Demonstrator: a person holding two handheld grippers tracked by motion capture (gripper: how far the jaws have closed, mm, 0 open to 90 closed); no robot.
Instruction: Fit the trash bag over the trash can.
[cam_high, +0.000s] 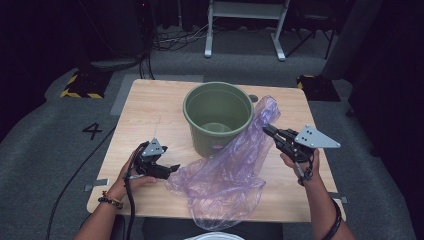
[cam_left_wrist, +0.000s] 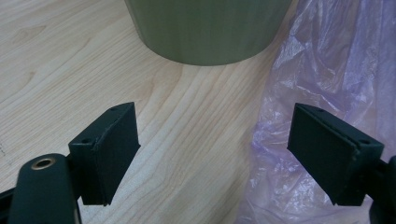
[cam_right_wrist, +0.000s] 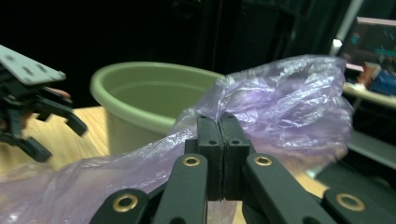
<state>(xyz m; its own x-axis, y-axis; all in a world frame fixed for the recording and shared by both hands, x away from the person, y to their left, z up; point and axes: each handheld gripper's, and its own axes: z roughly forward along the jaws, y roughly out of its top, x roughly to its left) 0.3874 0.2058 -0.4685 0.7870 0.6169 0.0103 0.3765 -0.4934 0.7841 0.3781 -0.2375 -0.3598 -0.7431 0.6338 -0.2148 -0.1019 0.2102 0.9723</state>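
Right gripper has its jaws pinched tight on a fold of the purple plastic bag, holding that end lifted beside the green bucket. From the pinch the bag's long axis slopes down and toward the person, its loose bulk spread on the table near the front edge. Left gripper stands wide open and holds nothing, low over the wood, with the bag's crumpled edge just beside its right-hand jaw, so it looks the nearer one to take the slack end. Beyond the pale wooden table lie grey carpet, trailing cables and a dark room with a white metal frame behind.
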